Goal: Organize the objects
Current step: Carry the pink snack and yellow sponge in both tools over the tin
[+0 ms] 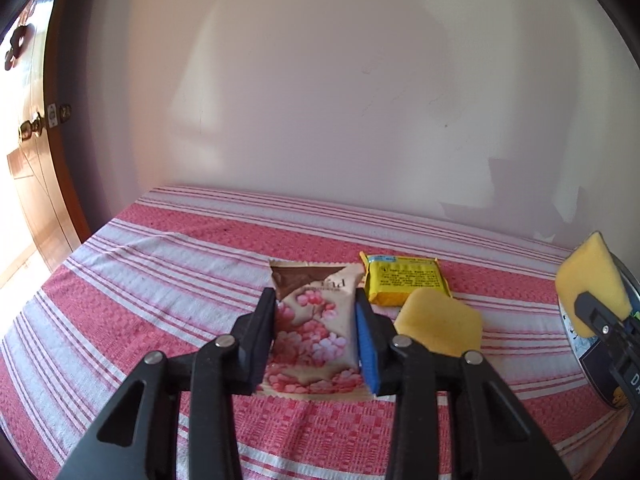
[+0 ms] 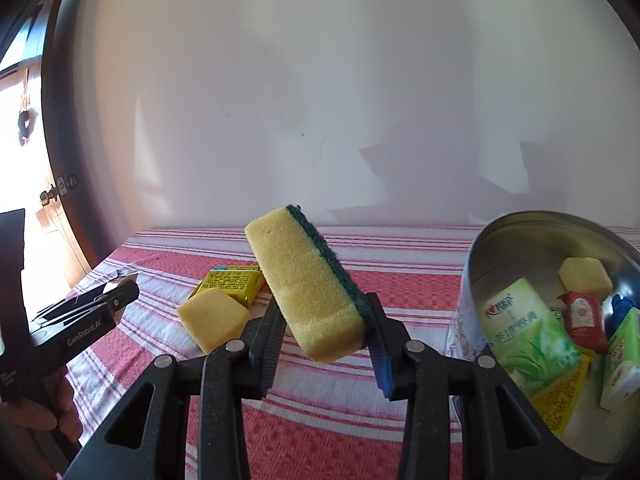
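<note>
My left gripper [image 1: 316,312] is shut on a pink flowered packet [image 1: 312,320], which lies on the red striped cloth [image 1: 160,280]. My right gripper [image 2: 326,320] is shut on a yellow sponge with a green scrub side [image 2: 308,284] and holds it tilted above the cloth, just left of a round metal tin [image 2: 472,264]. The sponge also shows at the right edge of the left wrist view [image 1: 592,284]. A yellow packet [image 1: 404,280] and a plain yellow sponge [image 1: 440,322] lie on the cloth between the two grippers.
The tin holds several items: green packets [image 2: 528,336], a red packet [image 2: 584,316], a yellow sponge piece [image 2: 584,276]. A white wall rises behind the table. A wooden door [image 1: 36,184] stands at the left. The left gripper shows in the right wrist view [image 2: 80,320].
</note>
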